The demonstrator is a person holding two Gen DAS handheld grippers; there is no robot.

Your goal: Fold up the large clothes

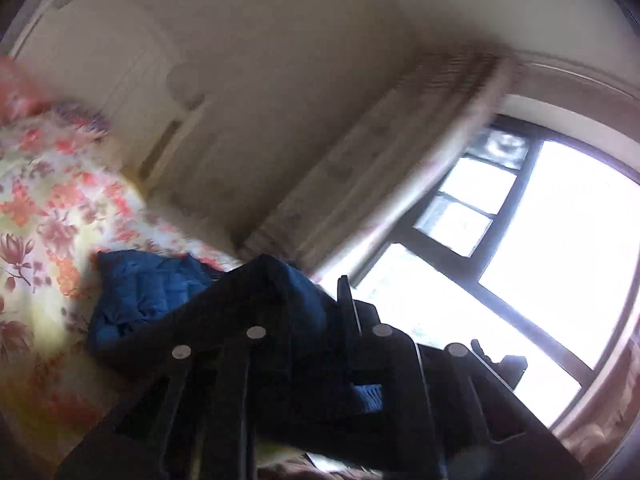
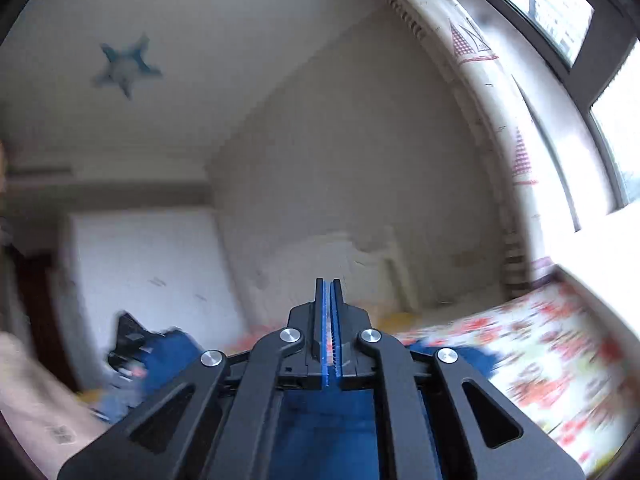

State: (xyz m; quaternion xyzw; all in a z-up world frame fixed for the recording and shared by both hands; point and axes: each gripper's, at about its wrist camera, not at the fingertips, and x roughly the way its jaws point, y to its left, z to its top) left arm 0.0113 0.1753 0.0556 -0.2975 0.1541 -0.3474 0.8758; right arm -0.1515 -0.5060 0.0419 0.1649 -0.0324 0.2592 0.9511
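Observation:
A blue garment [image 1: 152, 292] is lifted off the floral bed sheet [image 1: 52, 200]. In the left wrist view my left gripper [image 1: 308, 276] is rolled to one side and shut on a bunched fold of it, and dark blue cloth drapes over one finger. In the right wrist view my right gripper [image 2: 329, 284] points about level with its blue pads pressed together. The blue garment [image 2: 328, 420] hangs just beneath its jaws and spreads to both sides. The left gripper [image 2: 128, 336] shows at the lower left, with blue cloth around it.
The bed's floral sheet [image 2: 540, 360] runs along the right, below a bright window [image 2: 560, 8] and a patterned curtain [image 2: 480, 80]. A white headboard [image 2: 360, 252] stands against the far wall. A pale sleeve or arm [image 2: 32, 400] fills the lower left.

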